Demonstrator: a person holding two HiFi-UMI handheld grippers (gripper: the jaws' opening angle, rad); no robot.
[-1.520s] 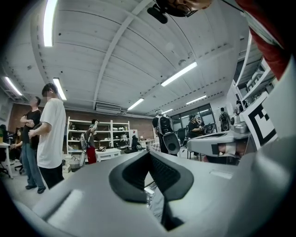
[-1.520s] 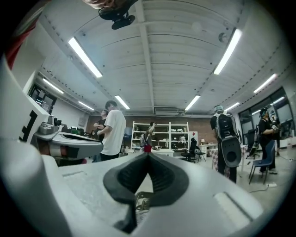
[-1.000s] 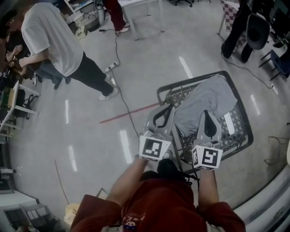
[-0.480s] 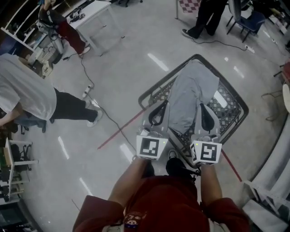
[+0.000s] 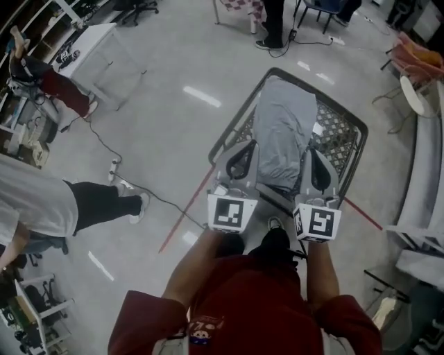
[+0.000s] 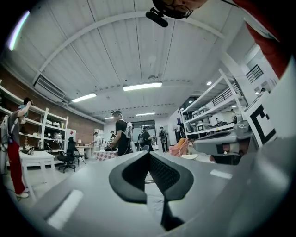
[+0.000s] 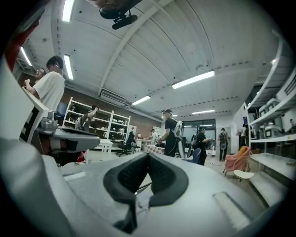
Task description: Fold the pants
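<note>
Grey pants [image 5: 281, 128] lie lengthwise in a dark wire cart [image 5: 227, 135] on the floor, straight ahead in the head view. Both grippers are held level in front of me, above the cart's near end. My left gripper [image 5: 248, 144] sits over the cart's left rim, shut and empty. My right gripper [image 5: 309, 151] hovers beside the right edge of the pants, also shut and empty. In the left gripper view the left gripper's [image 6: 149, 152] pads meet at the tip. The right gripper view shows the right gripper [image 7: 148, 154] closed the same way.
A person in a white shirt and black trousers [image 5: 48, 208] stands at the left. A cable [image 5: 104, 139] and a red tape line [image 5: 187, 222] cross the floor. A white table [image 5: 97, 48] is at the back left, people [image 5: 274, 21] stand beyond the cart, and a white counter [image 5: 423, 173] runs along the right.
The view has swung round: the cart with the pants has gone from right of the grippers to straight ahead of them. The person in white has slid to the lower left. Both grippers stay shut.
</note>
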